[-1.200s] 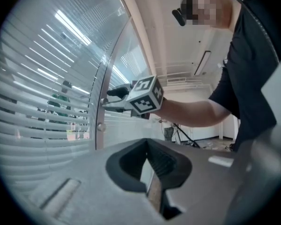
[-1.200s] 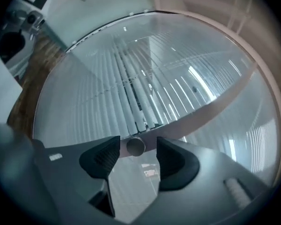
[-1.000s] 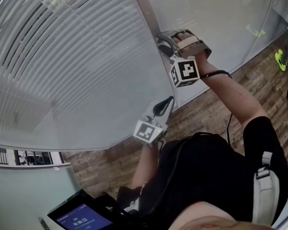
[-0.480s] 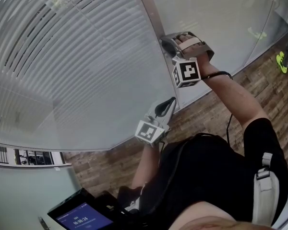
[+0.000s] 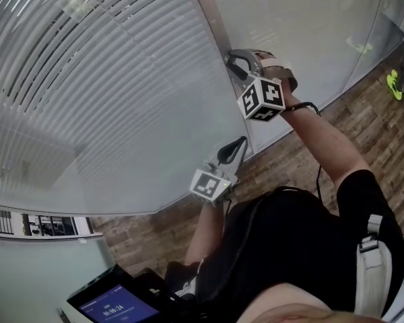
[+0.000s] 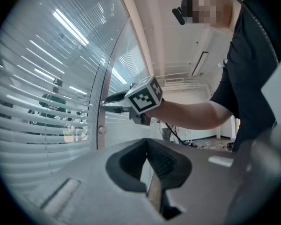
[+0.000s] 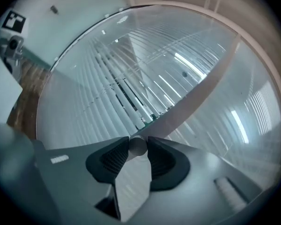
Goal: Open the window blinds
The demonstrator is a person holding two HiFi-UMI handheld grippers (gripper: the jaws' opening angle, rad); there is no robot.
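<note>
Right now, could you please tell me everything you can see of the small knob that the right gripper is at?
The knob is small, round and smooth, pale grey-white, perhaps plastic. It sticks out from the pale frame post between two glass panes with slatted blinds behind them. The dark ribbed fingers of the right gripper have just been closing and now press on it from both sides. Only its rounded end shows.
</note>
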